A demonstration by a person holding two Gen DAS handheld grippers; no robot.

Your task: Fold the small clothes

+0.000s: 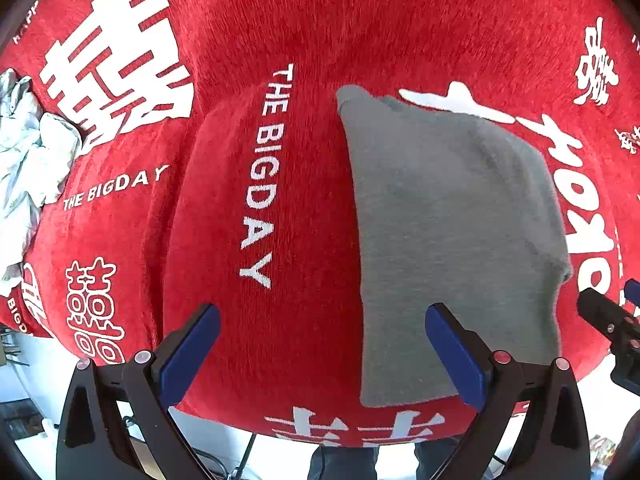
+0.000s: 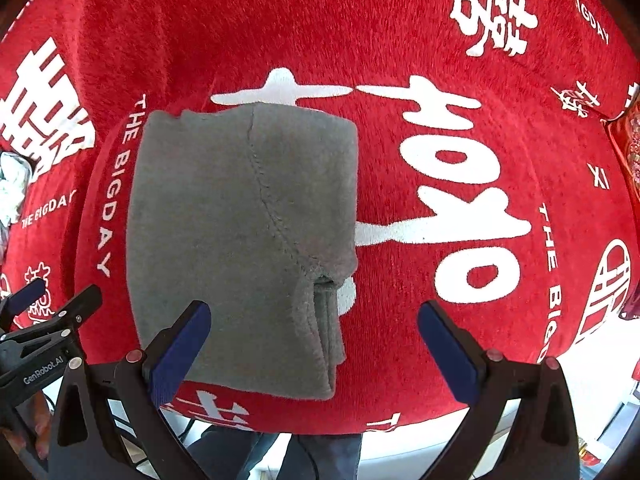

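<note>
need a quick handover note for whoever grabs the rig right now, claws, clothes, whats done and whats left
Left claw: open, empty, hovering at the grey garment's left edge.
Right claw: open, empty, over its near right corner.
Grey garment: lies folded into a compact block on the red blanket, near the front edge.
Pale crumpled clothes: far left, not yet folded.
Left: set the grey piece aside, fold the pale ones.

Folded grey fleece garment [image 2: 240,232]: soft matt knit, slightly fuzzy nap, one raised stitched seam running down its face; thick layered hem at near right edge.

Red plush table cover with white printed lettering [image 1: 288,40]: short velvety pile, matt, fine ribbed grain; white print lies flat in the pile.

Left gripper [image 1: 322,354] and right gripper [image 2: 314,350]: black matt plastic arms, blue ribbed rubbery pads, small glossy reddish rivets.

Crumpled white-grey cloth [image 1: 28,152], far left: thin, creased, faint sheen.
</note>
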